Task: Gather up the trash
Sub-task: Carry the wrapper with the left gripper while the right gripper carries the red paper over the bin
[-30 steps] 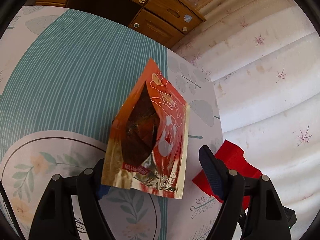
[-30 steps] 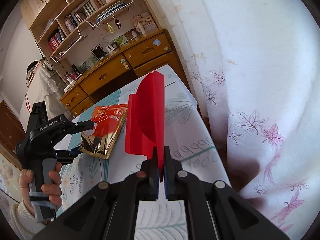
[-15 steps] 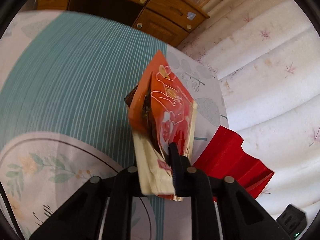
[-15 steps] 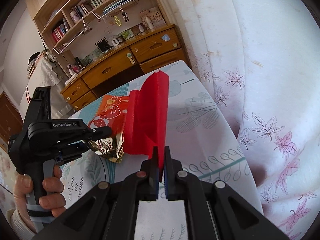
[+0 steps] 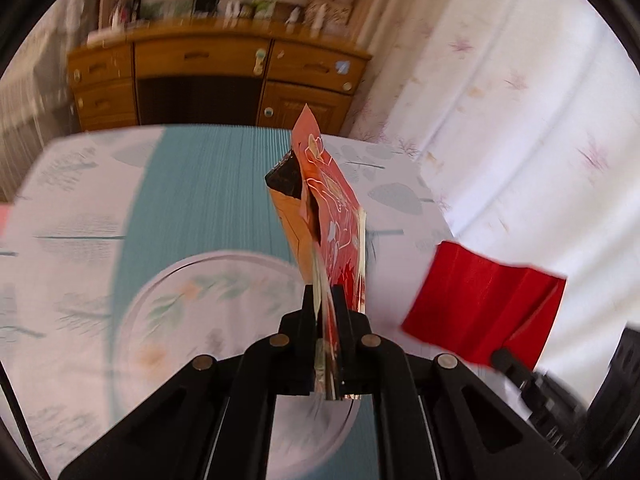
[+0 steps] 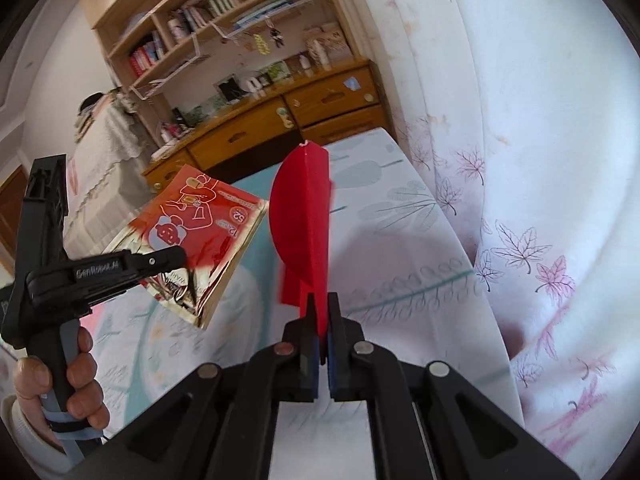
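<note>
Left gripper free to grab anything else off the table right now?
Probably not: the left gripper is already shut on the orange snack wrapper, held up off the table.

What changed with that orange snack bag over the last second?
The left gripper, open around the orange snack bag a second ago, shut on its lower edge and lifted it off the table; in the right wrist view it hangs above the cloth. The right gripper stayed shut on the red plastic piece, which also rose a little.
</note>
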